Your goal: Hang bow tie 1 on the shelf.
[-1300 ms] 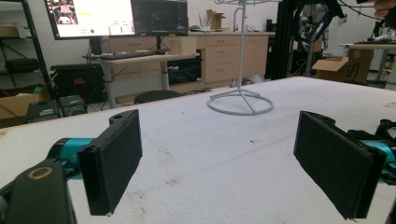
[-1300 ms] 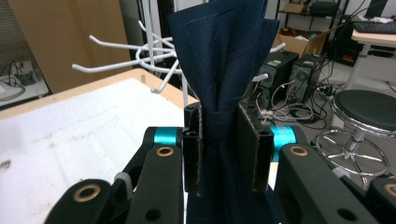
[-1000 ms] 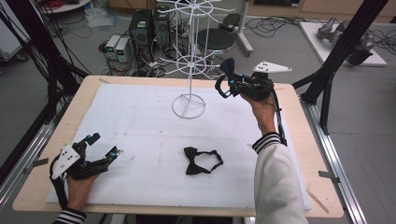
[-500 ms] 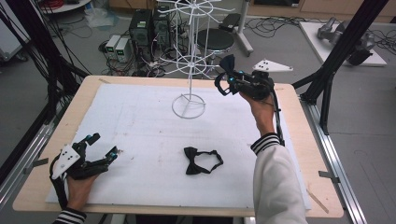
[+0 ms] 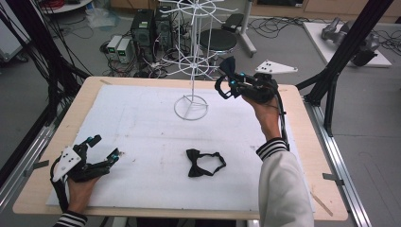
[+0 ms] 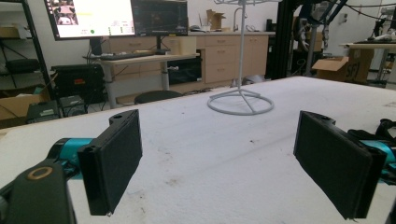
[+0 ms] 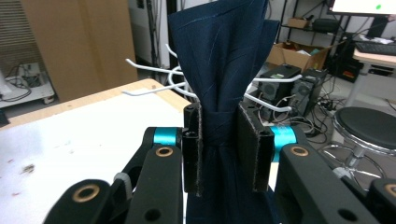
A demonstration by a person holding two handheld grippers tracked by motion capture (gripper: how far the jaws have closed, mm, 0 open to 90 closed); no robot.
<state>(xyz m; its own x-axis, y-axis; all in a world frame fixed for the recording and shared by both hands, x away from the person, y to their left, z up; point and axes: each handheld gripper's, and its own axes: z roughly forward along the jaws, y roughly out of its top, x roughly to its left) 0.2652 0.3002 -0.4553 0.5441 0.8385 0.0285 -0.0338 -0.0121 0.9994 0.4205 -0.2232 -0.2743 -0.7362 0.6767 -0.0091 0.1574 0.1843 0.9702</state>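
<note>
The right hand-held gripper [image 5: 226, 81] is a little higher now and closer to the white wire rack [image 5: 193, 61]; the dark blue bow tie [image 7: 223, 70] rides up with it.

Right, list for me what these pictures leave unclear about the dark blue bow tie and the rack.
- Dark navy pinstriped fabric bow tie: the right gripper view cuts off its top and bottom, and the right tongs cover its knot.
- Any strap on it: hidden in the high view, too small there.
- White wire rack: the high view's top edge cuts off its upper tier.
- Whether the fabric touches a white hook: cannot tell.
</note>
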